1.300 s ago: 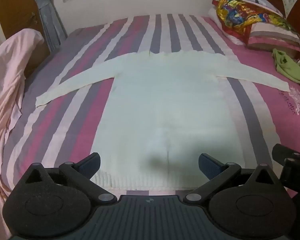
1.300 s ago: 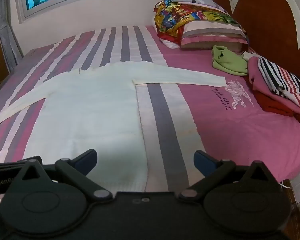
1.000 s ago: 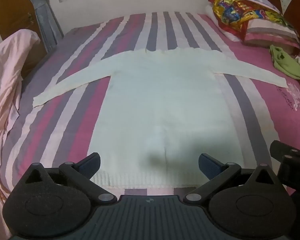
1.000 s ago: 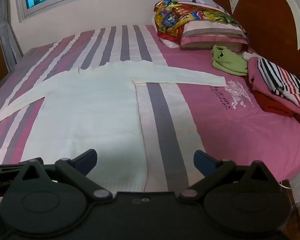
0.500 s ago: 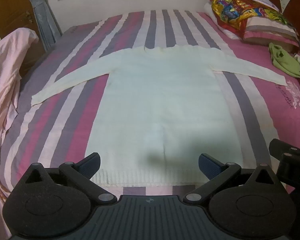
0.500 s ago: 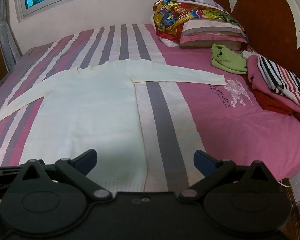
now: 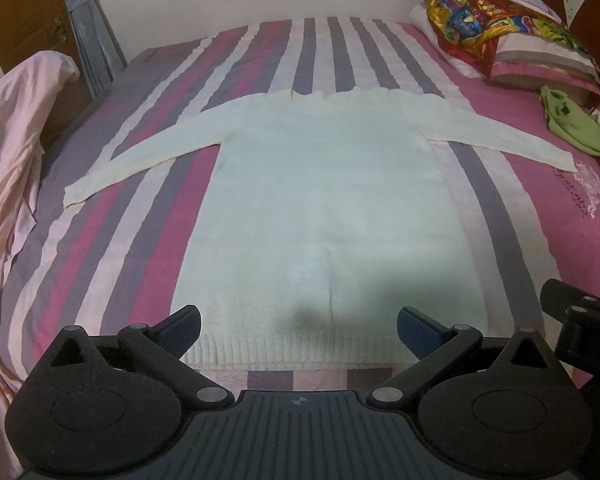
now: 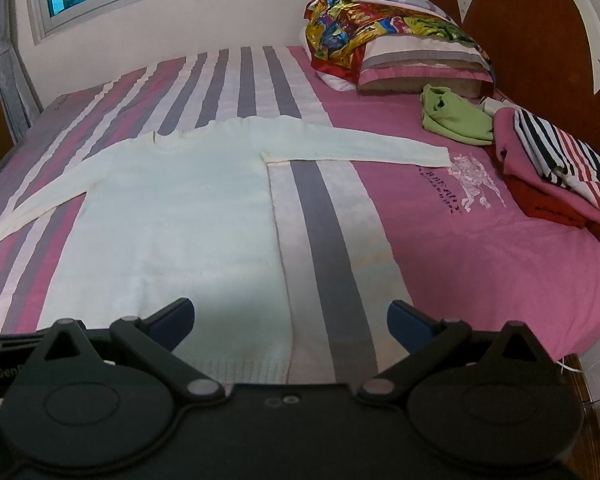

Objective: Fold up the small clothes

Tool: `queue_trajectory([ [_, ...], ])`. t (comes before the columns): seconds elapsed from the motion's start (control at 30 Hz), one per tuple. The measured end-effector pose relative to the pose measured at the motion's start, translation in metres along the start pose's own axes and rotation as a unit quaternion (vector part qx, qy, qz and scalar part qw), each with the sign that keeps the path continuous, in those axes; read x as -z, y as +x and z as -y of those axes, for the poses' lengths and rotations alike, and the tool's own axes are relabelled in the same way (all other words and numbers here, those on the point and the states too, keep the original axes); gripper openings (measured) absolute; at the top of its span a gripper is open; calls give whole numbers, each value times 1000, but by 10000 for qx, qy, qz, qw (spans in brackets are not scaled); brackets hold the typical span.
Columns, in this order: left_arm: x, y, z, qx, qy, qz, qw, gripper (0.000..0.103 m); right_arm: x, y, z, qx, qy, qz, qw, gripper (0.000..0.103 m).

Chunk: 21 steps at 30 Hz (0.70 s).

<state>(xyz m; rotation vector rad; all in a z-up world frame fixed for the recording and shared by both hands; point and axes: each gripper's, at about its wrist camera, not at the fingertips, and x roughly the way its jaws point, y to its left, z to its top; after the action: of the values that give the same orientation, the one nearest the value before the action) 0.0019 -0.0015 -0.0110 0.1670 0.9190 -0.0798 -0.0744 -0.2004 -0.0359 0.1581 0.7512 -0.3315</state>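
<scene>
A white knitted sweater (image 7: pixel 324 200) (image 8: pixel 172 216) lies flat on the striped bed, both sleeves spread out to the sides and its ribbed hem nearest me. My left gripper (image 7: pixel 298 326) hangs open above the hem, holding nothing. In the right wrist view my right gripper (image 8: pixel 290 316) is open too, over the sweater's right hem corner and the grey stripe beside it. The right sleeve's cuff (image 8: pixel 436 156) reaches onto the pink part of the bedspread.
The bed cover (image 7: pixel 236 60) is pink, grey and white striped. A pale pink sheet (image 7: pixel 8 152) is draped at the left edge. A green garment (image 8: pixel 452 116), a folded pile with a striped top (image 8: pixel 556 164) and pillows (image 8: pixel 404 52) lie by the wooden headboard (image 8: pixel 540 40).
Both grippers have shifted slightly, so the sweater sits a little differently in each view. Both stay open and the sweater has not moved.
</scene>
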Motion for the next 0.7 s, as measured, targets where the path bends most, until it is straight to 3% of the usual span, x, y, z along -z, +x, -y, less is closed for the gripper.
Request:
queue_trajectory([
  [0.7, 0, -1, -3, -50, -66, -13, 10000, 103, 1, 3, -7, -77, -186, -59, 9998, 103],
])
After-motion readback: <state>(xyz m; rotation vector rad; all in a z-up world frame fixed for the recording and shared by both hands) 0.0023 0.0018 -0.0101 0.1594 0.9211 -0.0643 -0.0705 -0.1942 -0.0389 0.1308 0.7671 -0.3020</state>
